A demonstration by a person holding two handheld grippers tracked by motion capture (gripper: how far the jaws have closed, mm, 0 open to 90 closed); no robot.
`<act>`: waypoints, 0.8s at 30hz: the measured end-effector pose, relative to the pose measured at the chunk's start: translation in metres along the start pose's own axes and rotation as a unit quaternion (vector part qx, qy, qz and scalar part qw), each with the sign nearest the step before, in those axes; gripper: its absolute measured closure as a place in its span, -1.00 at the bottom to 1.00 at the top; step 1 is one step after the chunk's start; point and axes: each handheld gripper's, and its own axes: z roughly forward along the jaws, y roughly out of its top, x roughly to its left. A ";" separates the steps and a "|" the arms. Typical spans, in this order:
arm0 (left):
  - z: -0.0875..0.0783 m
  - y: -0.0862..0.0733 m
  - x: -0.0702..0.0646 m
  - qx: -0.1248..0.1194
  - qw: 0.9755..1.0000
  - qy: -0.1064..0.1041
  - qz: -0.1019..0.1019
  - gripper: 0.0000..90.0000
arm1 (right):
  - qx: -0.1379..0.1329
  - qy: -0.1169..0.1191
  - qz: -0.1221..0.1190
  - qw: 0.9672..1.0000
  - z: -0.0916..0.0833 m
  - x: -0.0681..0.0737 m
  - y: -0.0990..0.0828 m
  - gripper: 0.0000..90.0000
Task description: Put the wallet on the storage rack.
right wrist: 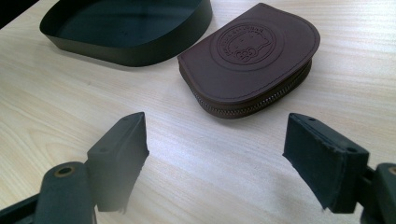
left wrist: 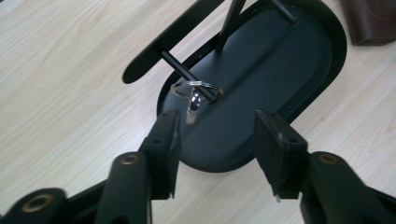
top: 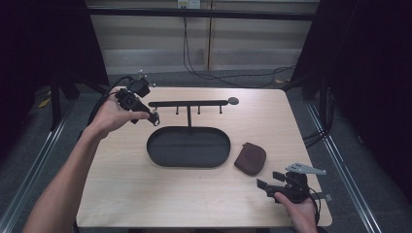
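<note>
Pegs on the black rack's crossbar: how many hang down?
4. The pegs run along the crossbar: far-left peg carrying a key ring, then the second, third and right-end one.

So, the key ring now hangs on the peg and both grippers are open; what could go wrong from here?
1. The key ring sits on the first peg with the open left gripper just in front; pulling back carelessly might catch the ring and drag it off.
2. The stand rises on one thin post, so a bump could tip it.
3. The open right gripper faces the brown pouch; a shallow grip may only push it along.
</note>
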 end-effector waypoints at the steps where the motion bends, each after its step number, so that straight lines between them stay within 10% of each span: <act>1: 0.000 0.000 0.000 0.000 1.000 0.000 0.000 0.10 | 0.000 0.000 0.000 1.000 0.000 0.000 0.000 -0.53; 24: 0.021 -0.085 -0.010 -0.085 0.995 -0.021 -0.053 -0.59 | -0.002 -0.001 0.004 1.000 0.001 -0.001 0.001 -0.53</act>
